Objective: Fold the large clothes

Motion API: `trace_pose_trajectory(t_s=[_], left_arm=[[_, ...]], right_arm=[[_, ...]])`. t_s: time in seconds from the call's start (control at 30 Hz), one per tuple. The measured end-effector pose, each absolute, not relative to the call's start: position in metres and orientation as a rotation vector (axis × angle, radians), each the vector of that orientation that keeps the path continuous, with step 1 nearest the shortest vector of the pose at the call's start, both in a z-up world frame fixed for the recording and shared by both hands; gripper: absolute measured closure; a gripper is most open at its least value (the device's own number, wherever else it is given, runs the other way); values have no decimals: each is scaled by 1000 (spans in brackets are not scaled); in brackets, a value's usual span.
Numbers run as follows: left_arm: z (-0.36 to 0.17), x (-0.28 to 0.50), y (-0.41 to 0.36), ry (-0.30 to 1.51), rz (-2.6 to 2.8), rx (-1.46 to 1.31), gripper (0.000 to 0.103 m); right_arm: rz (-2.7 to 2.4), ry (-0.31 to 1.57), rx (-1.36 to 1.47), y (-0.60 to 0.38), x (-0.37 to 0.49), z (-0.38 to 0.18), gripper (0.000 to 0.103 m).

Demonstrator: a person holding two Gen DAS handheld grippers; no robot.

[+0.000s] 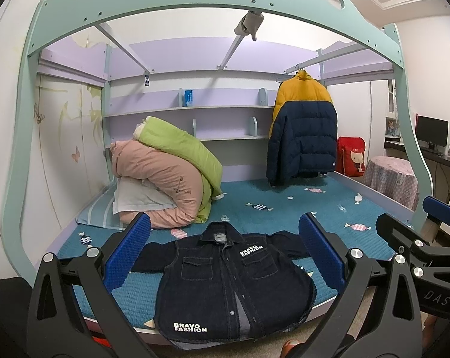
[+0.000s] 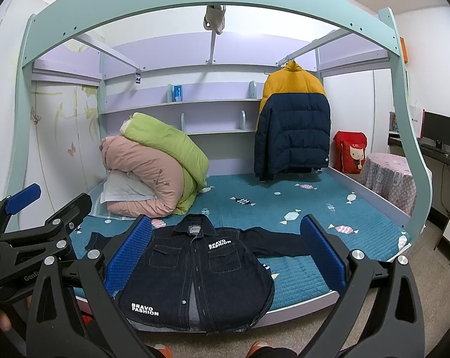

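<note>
A dark denim jacket [image 1: 225, 277] with white "BRAVO FASHION" lettering lies face up and spread flat at the front edge of the bed, collar away from me, sleeves out to both sides, hem hanging slightly over the edge. It also shows in the right wrist view [image 2: 195, 271]. My left gripper [image 1: 225, 247] is open and empty, held in front of and above the jacket. My right gripper [image 2: 225, 247] is open and empty too, also short of the jacket. The right gripper shows at the right edge of the left view [image 1: 416, 223], and the left gripper at the left edge of the right view [image 2: 46, 208].
The bed has a teal candy-print cover [image 1: 299, 205]. Folded pink and green quilts [image 1: 168, 176] are piled on its far left. A yellow and navy puffer jacket [image 1: 302, 131] hangs at the back right. A teal bed frame arch [image 1: 195, 3] spans overhead. A covered round table [image 1: 392, 179] stands right.
</note>
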State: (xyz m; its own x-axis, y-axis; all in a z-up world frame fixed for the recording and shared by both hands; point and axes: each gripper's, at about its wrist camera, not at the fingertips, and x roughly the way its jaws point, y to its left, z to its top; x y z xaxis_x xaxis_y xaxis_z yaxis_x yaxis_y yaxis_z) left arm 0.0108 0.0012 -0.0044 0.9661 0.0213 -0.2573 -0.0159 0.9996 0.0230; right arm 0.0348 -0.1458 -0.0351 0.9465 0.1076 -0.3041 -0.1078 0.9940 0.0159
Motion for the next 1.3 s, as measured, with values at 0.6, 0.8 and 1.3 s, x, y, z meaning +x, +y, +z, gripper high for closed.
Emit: trace_pose_trajectory(t_s=[0.6, 0.8, 1.3], left_arm=[[-64, 113, 22, 394, 23, 26, 4], [-107, 182, 38, 487, 30, 17, 4], [-223, 288, 131, 725, 164, -121, 4]], right_arm=[[116, 447, -1, -126, 131, -84, 7], [138, 561, -17, -114, 192, -121, 7], [281, 811, -41, -40, 318, -220, 7]])
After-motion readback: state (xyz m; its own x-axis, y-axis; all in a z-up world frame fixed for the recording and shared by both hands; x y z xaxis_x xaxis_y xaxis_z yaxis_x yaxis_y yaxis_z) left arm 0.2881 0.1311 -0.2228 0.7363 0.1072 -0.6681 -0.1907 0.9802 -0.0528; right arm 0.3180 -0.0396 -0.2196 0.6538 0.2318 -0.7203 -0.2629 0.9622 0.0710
